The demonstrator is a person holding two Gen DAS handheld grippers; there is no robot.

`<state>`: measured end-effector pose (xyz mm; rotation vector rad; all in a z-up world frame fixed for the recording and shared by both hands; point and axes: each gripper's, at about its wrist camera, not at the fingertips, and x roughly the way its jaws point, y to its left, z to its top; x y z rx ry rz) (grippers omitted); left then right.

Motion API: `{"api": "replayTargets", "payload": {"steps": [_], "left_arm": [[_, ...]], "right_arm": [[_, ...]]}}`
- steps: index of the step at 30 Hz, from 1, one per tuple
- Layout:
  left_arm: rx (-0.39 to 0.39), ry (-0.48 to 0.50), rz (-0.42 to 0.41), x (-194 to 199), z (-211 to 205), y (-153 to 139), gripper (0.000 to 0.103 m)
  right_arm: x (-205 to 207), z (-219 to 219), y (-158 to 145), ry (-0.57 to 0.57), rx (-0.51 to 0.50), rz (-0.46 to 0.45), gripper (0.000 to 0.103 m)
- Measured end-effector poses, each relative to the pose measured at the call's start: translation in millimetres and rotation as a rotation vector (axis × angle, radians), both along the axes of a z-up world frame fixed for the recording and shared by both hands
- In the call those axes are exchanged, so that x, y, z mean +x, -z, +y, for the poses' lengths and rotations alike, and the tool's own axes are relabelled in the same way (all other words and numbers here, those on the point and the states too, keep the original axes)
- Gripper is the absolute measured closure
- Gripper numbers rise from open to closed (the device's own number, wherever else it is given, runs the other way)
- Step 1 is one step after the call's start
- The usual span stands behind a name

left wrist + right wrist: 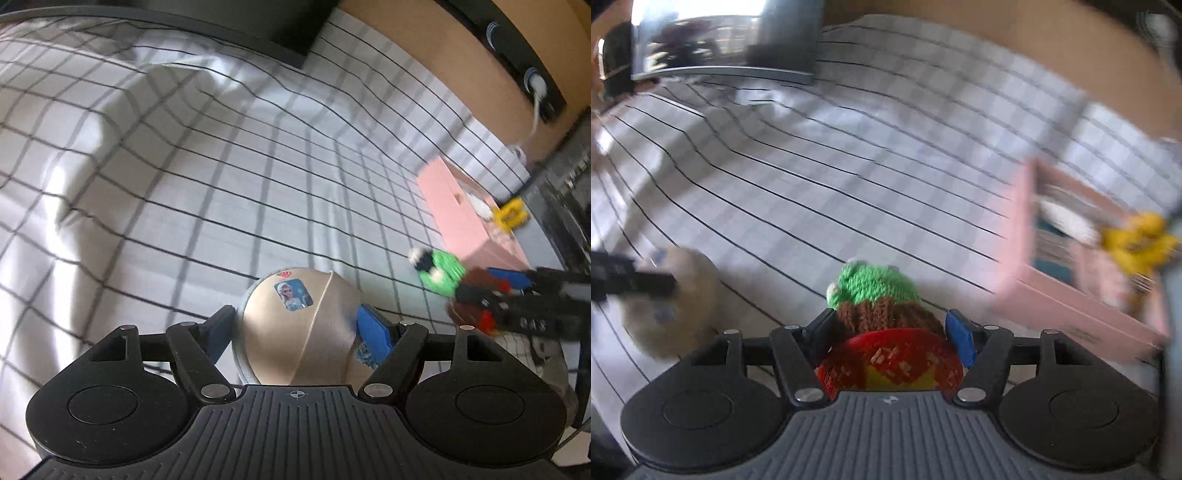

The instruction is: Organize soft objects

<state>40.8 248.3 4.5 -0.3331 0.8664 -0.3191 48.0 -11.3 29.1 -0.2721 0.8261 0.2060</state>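
My left gripper (pixel 295 328) is shut on a beige soft ball (pixel 295 325) with cartoon stickers, held above the checked bedsheet (pixel 221 184). My right gripper (pixel 890 332) is shut on a knitted toy (pixel 875 295) with a green head, brown body and red base. From the left wrist view the toy (pixel 443 273) and right gripper (pixel 491 295) are at the right, next to a pink box (pixel 469 218). From the right wrist view the ball (pixel 683 295) is at the left and the pink box (pixel 1071 258) at the right, blurred.
A yellow soft toy (pixel 511 216) lies at the far side of the pink box, also in the right wrist view (pixel 1137 240). A wooden headboard (pixel 424 55) runs behind the bed. A dark object (pixel 258 26) lies on the sheet far back.
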Motion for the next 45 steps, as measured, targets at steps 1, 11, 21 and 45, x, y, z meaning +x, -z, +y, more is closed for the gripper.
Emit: {"api": "replayTargets", "payload": {"steps": [1,11,21,45], "left_arm": [[0.005,0.014,0.0,1,-4,0,0.025],[0.037,0.14,-0.011,4,-34,-5,0.031],[-0.088,0.138,0.091,4,-19,8,0.03],[-0.062,0.45,0.107,-1,-122,-32,0.036]], "right_arm": [[-6,-7,2,0.013,-0.008,-0.005,0.038],[-57,-15,3,-0.008,-0.073,-0.144,0.02],[-73,-9,22,-0.023,-0.175,-0.17,0.02],[-105,-56,49,0.123,-0.072,-0.11,0.02]]}}
